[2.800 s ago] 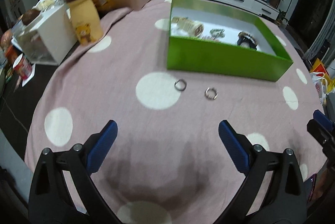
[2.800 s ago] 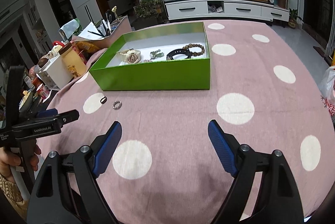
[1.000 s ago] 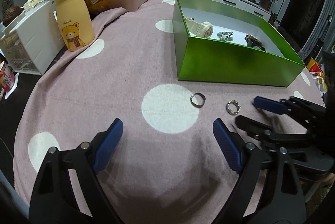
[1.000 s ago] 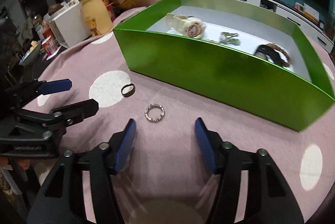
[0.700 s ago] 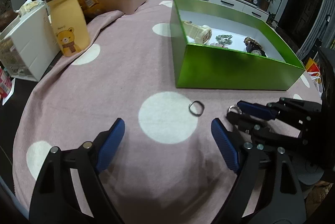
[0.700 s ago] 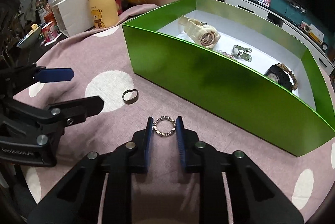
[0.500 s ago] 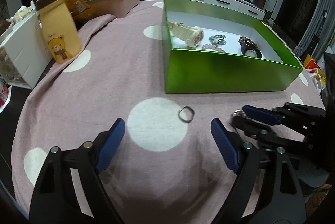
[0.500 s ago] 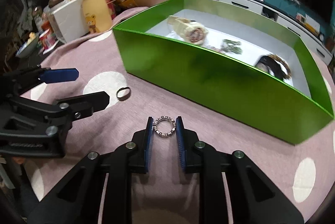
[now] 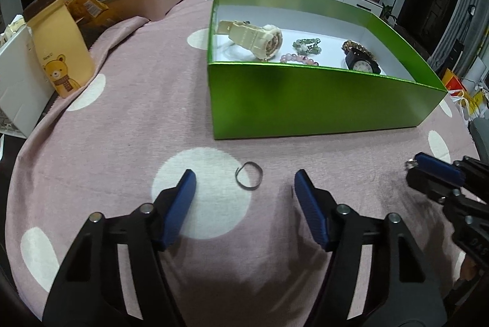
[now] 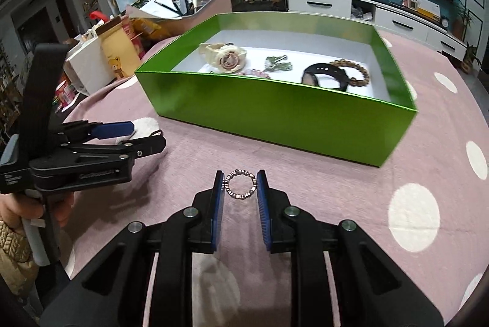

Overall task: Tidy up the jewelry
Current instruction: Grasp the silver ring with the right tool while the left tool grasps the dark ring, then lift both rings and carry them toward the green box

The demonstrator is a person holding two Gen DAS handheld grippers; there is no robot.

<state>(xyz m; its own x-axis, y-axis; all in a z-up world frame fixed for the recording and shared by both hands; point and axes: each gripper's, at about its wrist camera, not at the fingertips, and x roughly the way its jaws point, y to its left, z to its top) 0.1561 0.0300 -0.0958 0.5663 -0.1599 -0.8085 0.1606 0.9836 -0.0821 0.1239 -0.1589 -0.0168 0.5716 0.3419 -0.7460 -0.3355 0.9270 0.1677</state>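
Note:
A thin dark plain ring (image 9: 249, 179) lies on the pink dotted cloth, partly on a white dot. My left gripper (image 9: 244, 176) straddles it. Its jaws are closing and the pads do not touch the ring. My right gripper (image 10: 240, 178) is shut on a studded silver ring (image 10: 240, 184) and holds it just above the cloth. The left wrist view shows the right gripper (image 9: 428, 171) at the right edge. The green box (image 10: 275, 113) beyond holds a cream watch (image 10: 224, 56), a black watch (image 10: 324, 75) and bead bracelets. In the right wrist view the left gripper (image 10: 146, 134) hides the plain ring.
A yellow bear carton (image 9: 61, 52), a white storage box (image 9: 15, 76) and a pen tray (image 9: 152, 0) crowd the far left of the table. The cloth drops off at the left edge. A person's hand (image 10: 30, 211) grips the left tool's handle.
My right gripper shut on the studded ring, lifted it off the cloth and moved right. My left gripper came forward around the plain ring and its jaws narrowed.

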